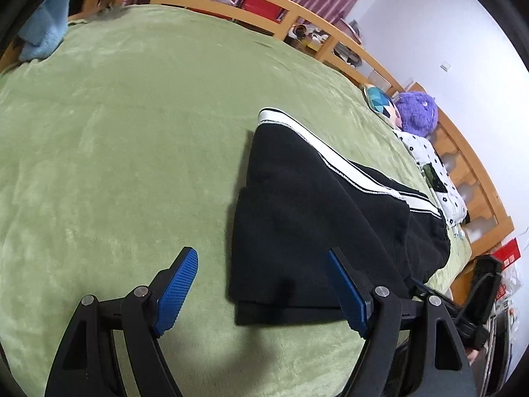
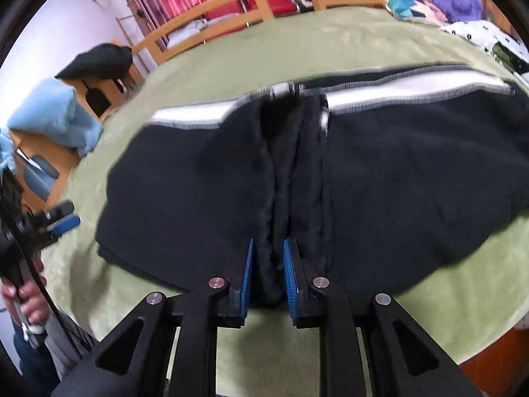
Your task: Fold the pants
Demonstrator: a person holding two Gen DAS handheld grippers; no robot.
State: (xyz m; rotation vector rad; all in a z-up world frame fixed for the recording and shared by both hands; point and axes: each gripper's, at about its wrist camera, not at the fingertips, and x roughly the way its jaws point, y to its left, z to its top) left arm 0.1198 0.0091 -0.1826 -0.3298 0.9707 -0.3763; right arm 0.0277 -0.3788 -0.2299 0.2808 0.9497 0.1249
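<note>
Black pants (image 1: 314, 205) with a white side stripe (image 1: 334, 152) lie folded lengthwise on the green bed cover (image 1: 115, 132). My left gripper (image 1: 261, 253) hangs open just above the near end of the pants; its blue pads (image 1: 178, 291) hold nothing. In the right wrist view the pants (image 2: 198, 178) spread across the bed. My right gripper (image 2: 270, 241) is shut on a bunched ridge of black cloth at their near edge. The left gripper (image 2: 62, 221) shows at the far left, held by a hand (image 2: 29, 297).
A wooden rail (image 1: 264, 10) runs round the bed's far side. A blue towel (image 2: 56, 112) sits at one corner. A purple plush toy (image 1: 418, 112) and a spotted pillow (image 1: 429, 162) lie at the other end. The green cover stretches wide on the left.
</note>
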